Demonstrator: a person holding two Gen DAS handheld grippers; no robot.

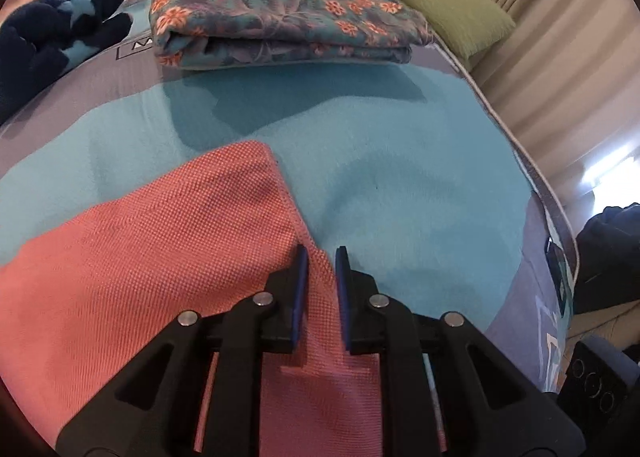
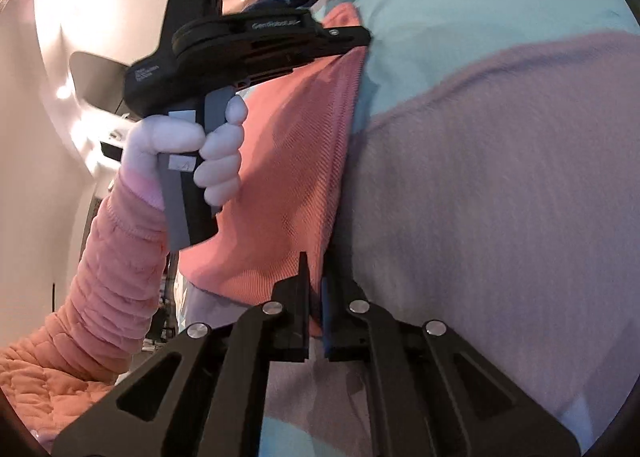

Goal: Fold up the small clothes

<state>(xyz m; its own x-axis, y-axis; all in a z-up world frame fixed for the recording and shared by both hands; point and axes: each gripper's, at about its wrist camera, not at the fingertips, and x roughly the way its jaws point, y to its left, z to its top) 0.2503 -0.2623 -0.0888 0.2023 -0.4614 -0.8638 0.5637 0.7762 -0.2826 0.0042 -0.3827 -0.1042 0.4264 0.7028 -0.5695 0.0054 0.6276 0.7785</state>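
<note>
A salmon-pink knit garment [image 1: 160,249] lies across the blue bedspread [image 1: 400,185], its far corner toward the folded floral cloth. My left gripper [image 1: 322,261] is shut on the pink garment's right edge, cloth pinched between the blue pads. In the right wrist view the same garment [image 2: 288,161] hangs lifted; my right gripper [image 2: 316,277] is shut on its lower corner. The left gripper [image 2: 352,35], held in a hand, grips the garment's upper corner there.
A folded floral cloth [image 1: 288,21] lies at the far side of the bed. A dark blue star-patterned garment [image 1: 52,37] lies far left. Green pillows [image 1: 444,1] and curtains stand at the back right. The bed edge [image 1: 548,193] runs along the right.
</note>
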